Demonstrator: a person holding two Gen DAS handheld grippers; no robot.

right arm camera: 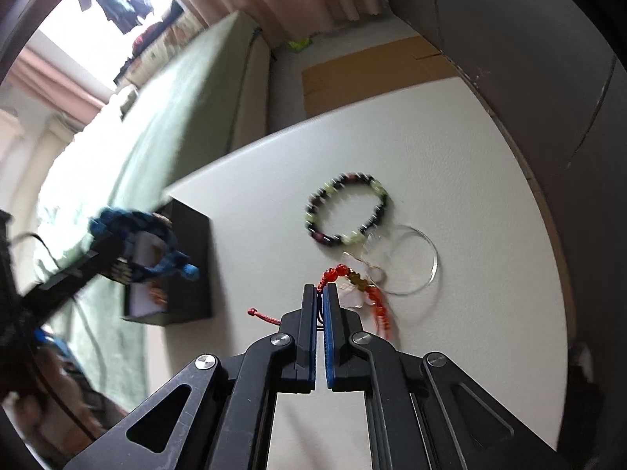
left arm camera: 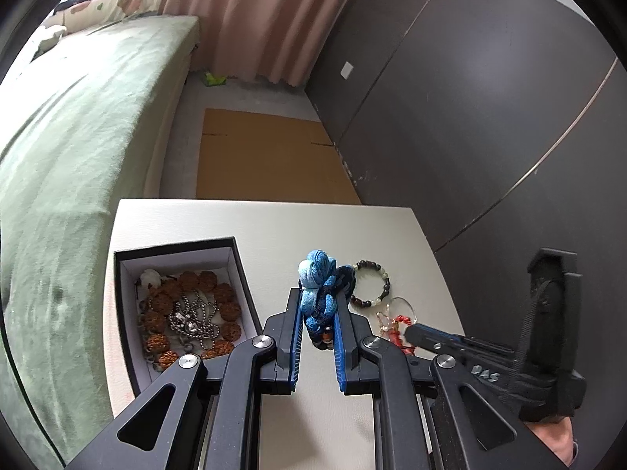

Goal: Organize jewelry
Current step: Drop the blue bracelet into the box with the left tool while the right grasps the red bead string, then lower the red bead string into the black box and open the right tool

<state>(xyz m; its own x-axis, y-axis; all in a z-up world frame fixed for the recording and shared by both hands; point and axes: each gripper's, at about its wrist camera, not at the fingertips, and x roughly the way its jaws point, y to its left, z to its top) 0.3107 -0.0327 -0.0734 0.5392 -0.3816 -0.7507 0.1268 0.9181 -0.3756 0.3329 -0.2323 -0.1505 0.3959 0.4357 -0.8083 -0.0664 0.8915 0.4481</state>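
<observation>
- My left gripper (left arm camera: 318,305) grips the blue braided bracelet (left arm camera: 322,286), frame centre, right of the black box (left arm camera: 243,274).
- My right gripper (right arm camera: 322,293) is pinched on the red cord bracelet (right arm camera: 341,274), lower centre, beneath the beaded bracelet (right arm camera: 347,207).

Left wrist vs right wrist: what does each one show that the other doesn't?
Left wrist only: the box's contents, brown seed beads and a metal ball chain.

Right wrist only: the right gripper shut on the red cord bracelet, and the whole clear bangle.

Both: left gripper holding the blue braided bracelet, black box, dark-and-green bead bracelet, white table.
</observation>
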